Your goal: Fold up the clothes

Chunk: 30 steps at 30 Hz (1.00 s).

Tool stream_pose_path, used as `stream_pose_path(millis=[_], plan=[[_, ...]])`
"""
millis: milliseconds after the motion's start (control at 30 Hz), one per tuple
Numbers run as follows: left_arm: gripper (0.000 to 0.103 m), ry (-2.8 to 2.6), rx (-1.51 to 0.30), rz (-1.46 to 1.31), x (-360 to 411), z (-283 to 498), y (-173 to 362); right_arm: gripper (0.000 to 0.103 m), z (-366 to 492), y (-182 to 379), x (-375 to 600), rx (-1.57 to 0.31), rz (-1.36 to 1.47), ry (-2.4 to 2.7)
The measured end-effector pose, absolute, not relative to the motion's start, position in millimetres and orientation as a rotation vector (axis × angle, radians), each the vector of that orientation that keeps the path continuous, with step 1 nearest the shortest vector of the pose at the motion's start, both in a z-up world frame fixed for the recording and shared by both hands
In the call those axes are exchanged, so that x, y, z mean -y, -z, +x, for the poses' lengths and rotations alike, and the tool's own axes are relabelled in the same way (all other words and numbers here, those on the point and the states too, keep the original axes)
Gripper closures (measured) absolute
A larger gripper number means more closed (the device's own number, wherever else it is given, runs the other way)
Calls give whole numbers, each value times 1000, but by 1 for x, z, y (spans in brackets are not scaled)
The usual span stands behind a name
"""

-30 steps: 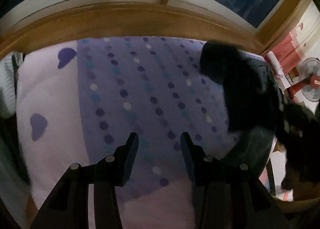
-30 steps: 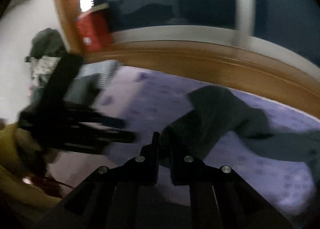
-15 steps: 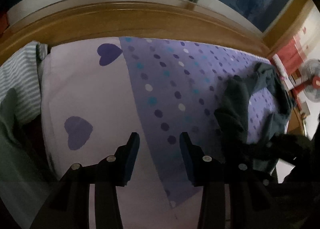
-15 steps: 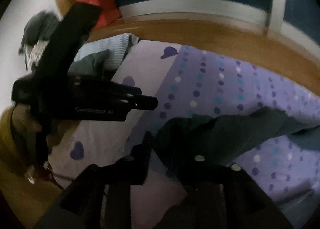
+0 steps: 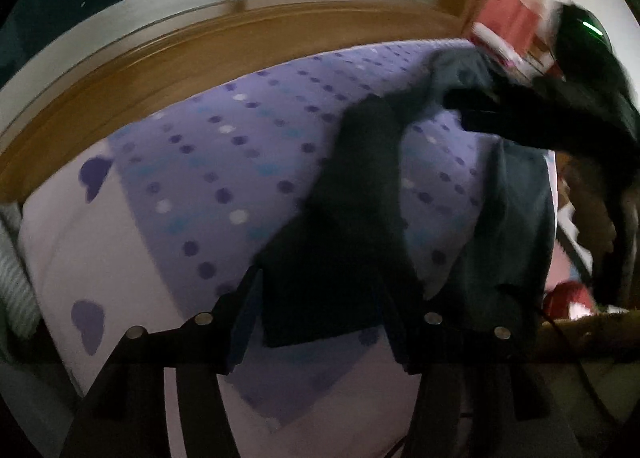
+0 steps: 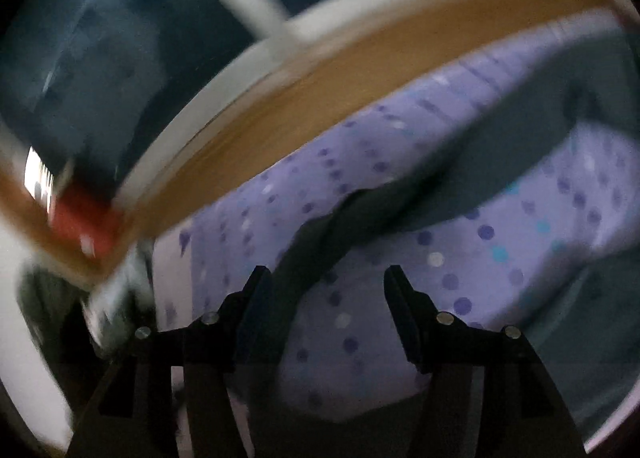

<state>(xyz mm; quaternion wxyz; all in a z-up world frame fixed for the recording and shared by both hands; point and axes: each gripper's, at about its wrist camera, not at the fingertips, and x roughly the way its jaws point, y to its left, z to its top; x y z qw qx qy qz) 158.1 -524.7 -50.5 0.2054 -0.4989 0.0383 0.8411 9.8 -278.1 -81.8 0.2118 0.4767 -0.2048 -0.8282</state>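
Laying out or gathering, by the look of it, not yet a clean fold: dark garment (image 5: 360, 194) strewn unfolded across the dotted purple bedsheet (image 5: 224, 162), one end lying between the fingers of the left gripper (image 5: 320, 310), the rest trailing ahead and to the right. Left gripper spread wide, cloth between but not pinched (blur leaves contact uncertain). Right gripper (image 6: 326, 306) also wide apart, gripping nothing, a band of the same garment (image 6: 500, 162) running from just ahead of its left finger up to the right. Next, probably: closing on an edge or corner, then pulling flat. No containers in view.
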Motion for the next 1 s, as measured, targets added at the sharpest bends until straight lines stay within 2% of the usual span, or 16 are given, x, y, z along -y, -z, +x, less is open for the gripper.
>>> stream_pose_path(millis=[33, 100, 333, 433, 467, 500, 533, 567, 633, 800, 900, 1000], plan=[[47, -2327, -118, -1379, 518, 158, 50, 48, 0, 88, 273, 652, 1342, 2287], [47, -2295, -158, -1350, 502, 157, 50, 54, -12, 93, 272, 703, 1352, 2285], [47, -2291, -301, -1396, 468, 139, 71, 65, -38, 106, 295, 625, 1396, 2292], [47, -2305, -297, -1397, 470, 137, 72, 77, -40, 110, 300, 594, 1406, 2324], [47, -2306, -282, -1393, 472, 137, 71, 86, -40, 112, 299, 588, 1407, 2334], [53, -2308, -267, -1389, 475, 138, 69, 94, -40, 113, 298, 583, 1408, 2344], [69, -2310, -251, -1384, 477, 138, 68, 95, -38, 113, 296, 589, 1402, 2340], [77, -2311, -236, -1380, 480, 138, 66, 97, -36, 112, 294, 595, 1395, 2337], [84, -2314, -205, -1372, 485, 138, 63, 98, -25, 99, 289, 580, 1349, 2360], [86, -2404, 58, -1346, 539, 145, 29, 98, 1, 64, 275, 549, 1234, 2397], [86, -2477, 125, -1368, 566, 142, 25, 98, 18, 40, 264, 502, 1181, 2426], [86, -2547, 180, -1459, 594, 136, 38, 98, 21, 47, 254, 486, 1230, 2443]])
